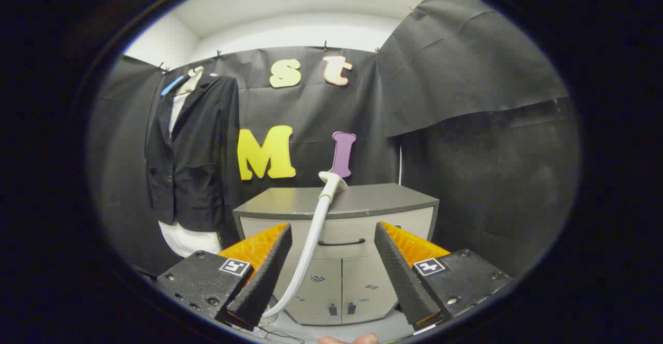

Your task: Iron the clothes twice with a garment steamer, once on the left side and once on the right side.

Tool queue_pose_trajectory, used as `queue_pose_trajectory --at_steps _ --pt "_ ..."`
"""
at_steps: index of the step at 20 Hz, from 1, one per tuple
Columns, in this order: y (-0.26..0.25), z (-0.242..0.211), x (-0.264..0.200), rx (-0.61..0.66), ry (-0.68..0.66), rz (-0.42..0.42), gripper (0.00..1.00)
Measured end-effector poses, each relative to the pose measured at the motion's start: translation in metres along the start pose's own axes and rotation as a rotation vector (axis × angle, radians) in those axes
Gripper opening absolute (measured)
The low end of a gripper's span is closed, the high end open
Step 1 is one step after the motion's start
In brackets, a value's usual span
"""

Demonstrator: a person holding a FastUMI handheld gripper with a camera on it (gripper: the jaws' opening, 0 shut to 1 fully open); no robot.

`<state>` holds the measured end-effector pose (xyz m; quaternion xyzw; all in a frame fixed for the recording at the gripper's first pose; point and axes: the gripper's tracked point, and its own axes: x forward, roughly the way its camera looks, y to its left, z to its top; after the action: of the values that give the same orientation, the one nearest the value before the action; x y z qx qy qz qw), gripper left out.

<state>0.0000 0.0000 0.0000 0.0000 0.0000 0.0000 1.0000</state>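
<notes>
A dark jacket (194, 152) over a white shirt hangs on the booth's wall, beyond the fingers and to their left. The white garment steamer head (332, 180) rests on top of a grey cabinet (336, 204), straight ahead. Its white hose (311, 245) curves down in front of the cabinet and runs between the fingers toward the floor. My gripper (331, 269) is open, fingers wide apart, well short of the steamer head and holding nothing.
The cabinet has a drawer with a dark handle (342, 242) and two doors below it. Black cloth walls close in behind and to the right. A thin black cable (279, 336) lies on the floor near the fingers. A fingertip (352, 340) shows just below the gripper.
</notes>
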Motion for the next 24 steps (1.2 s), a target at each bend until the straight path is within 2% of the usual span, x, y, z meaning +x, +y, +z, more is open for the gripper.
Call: queue_pose_trajectory --at_steps 16,20,24 --pt "0.018 -0.001 0.004 -0.014 0.030 0.029 1.00" --pt "0.023 0.004 0.003 0.018 0.027 0.000 1.00" --pt "0.027 0.010 0.000 -0.002 0.017 -0.057 1.00"
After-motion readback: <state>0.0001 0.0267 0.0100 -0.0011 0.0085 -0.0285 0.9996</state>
